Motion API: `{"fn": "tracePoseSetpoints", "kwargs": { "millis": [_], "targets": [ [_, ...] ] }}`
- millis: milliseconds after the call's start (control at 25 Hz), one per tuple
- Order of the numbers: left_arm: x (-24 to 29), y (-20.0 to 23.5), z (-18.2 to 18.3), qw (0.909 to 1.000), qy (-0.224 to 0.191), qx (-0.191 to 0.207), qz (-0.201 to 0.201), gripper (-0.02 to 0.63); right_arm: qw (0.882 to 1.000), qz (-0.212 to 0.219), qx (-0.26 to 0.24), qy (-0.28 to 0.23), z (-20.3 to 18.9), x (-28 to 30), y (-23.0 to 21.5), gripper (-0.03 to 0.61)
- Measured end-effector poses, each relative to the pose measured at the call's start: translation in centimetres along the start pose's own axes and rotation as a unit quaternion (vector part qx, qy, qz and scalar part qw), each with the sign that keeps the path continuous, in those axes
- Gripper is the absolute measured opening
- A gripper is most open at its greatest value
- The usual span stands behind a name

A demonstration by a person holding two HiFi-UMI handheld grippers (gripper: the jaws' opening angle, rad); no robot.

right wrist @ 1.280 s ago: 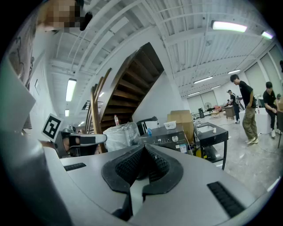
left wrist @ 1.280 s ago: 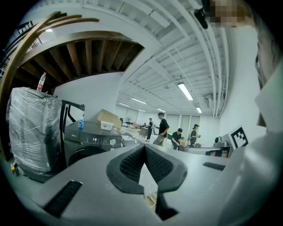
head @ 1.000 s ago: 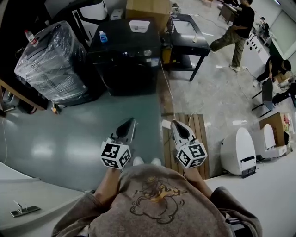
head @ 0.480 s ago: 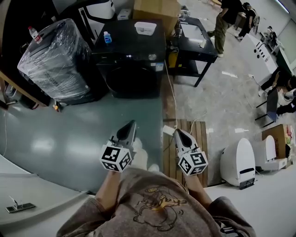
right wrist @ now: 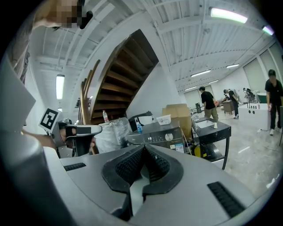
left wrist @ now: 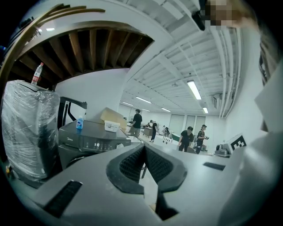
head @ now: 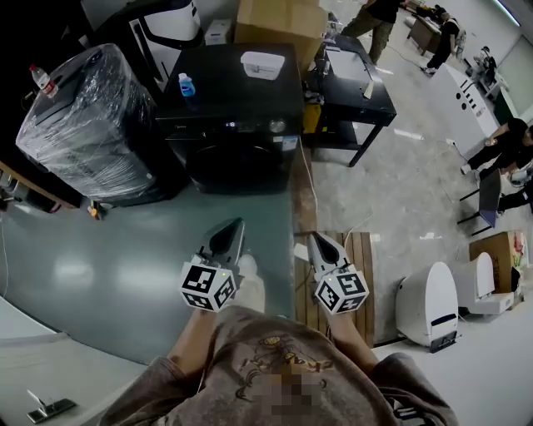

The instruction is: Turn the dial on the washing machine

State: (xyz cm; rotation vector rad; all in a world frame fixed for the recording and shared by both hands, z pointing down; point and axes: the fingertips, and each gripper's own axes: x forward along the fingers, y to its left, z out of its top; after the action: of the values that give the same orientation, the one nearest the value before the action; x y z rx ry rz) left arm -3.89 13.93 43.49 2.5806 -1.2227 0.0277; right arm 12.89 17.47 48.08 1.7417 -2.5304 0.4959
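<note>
Claws closed tight, empty: left claw (head: 236,225), right claw (head: 315,240); washing machine (head: 233,83) nearer than second ago; dial (head: 277,126) far ahead, well apart.

plastic-wrapped bundle (head: 83,125) at left, cardboard box (head: 275,17) at top, black table (head: 360,90) beside it, white toilet (head: 427,299) lower right

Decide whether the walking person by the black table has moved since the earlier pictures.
Yes. The person has gone from the table's right side to beyond its far end.
</note>
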Motion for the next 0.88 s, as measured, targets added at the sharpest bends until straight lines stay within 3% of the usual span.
{"fn": "tracePoseSetpoints", "kwargs": {
  "millis": [440, 880],
  "targets": [
    [9.4, 8.2, 4.6, 0.9987, 0.013, 0.01, -0.048, -0.008, 0.999, -0.038, -0.009, -0.019, 5.1, 12.4, -1.6, 0.002],
    [14.9, 11.2, 5.4, 0.9985, 0.017, 0.001, -0.052, -0.008, 0.998, -0.052, -0.019, -0.01, 6.7, 16.7, -4.4, 0.002]
  ]
}}
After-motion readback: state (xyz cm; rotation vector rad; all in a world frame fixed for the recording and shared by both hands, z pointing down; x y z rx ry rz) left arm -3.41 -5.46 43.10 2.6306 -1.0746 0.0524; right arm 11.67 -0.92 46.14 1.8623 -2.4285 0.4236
